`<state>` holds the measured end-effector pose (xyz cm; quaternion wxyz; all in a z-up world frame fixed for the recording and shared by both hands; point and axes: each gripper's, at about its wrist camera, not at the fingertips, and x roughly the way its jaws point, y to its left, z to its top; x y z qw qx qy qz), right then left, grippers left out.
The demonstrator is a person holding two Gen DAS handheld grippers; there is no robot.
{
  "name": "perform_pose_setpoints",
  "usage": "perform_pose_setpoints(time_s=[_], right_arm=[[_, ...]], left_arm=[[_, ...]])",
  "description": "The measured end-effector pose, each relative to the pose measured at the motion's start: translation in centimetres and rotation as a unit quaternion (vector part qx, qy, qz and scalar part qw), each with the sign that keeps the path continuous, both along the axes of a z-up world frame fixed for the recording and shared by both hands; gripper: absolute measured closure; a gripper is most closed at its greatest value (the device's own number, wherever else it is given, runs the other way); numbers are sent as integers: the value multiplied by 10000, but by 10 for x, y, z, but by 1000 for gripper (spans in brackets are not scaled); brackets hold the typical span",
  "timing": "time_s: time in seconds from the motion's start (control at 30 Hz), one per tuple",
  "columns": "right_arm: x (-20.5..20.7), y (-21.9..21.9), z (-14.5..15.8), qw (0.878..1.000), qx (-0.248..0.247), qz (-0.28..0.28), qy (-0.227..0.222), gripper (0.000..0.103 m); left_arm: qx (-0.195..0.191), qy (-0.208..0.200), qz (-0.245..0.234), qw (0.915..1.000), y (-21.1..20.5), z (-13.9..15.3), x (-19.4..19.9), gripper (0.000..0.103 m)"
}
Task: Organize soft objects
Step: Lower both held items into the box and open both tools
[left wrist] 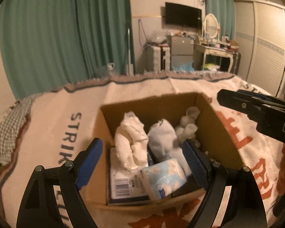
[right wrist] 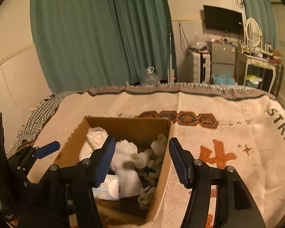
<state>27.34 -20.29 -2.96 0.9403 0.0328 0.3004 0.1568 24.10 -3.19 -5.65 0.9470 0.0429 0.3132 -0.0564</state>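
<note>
Bedroom: green curtains [right wrist: 96, 34] behind, bed spread with a lettered blanket [right wrist: 237, 133]; dim warm light, some blur
Box: cardboard box [left wrist: 220, 133] sits on the blanket, top open; it holds my soft objects
Contents: white cloth bundle [left wrist: 132, 140] at left, white rolled cloth [left wrist: 162, 138] in the middle, pale plush toy [right wrist: 155, 152] against the right wall, blue tissue pack [left wrist: 165, 176] near the front, a flat barcoded package [left wrist: 121, 188] beneath
Left hand-held gripper [left wrist: 142, 163]: jaws spread wide, nothing between them; hovering over the near rim of the box
Right hand-held gripper [right wrist: 142, 161]: jaws also apart and empty; one finger over the contents, the other outside the right wall
Risk, wall: if I close the right one here I judge it would pinch cardboard and tip or drag the light box
Risk, cloth: loose folds may snag on a finger and pull a neighbour out
Risk, crowding: both tools over one small opening could knock together
</note>
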Motion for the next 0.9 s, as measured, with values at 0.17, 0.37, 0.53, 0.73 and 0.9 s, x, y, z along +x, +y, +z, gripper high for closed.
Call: perform_pose_setpoints(time_s=[0.17, 0.37, 0.53, 0.73, 0.9], right_arm=[[-38, -4, 51, 9991, -52, -27, -429, 45], [-108, -9, 125, 9930, -141, -3, -1171, 42], [-178, -9, 169, 9851, -129, 47, -1715, 17], [-244, -13, 195, 9732, 62, 6, -2297, 0], [-270, -17, 183, 9695, 140, -48, -2446, 0]], left_arm=[[95, -630, 29, 9980, 0, 60, -48, 16], [5, -1600, 101, 9871, 13, 137, -127, 12], [-235, -2499, 306, 9675, 29, 188, -199, 5], [-390, -3049, 491, 9503, 43, 214, -254, 5], [-343, -3128, 562, 9475, 43, 202, -271, 5]])
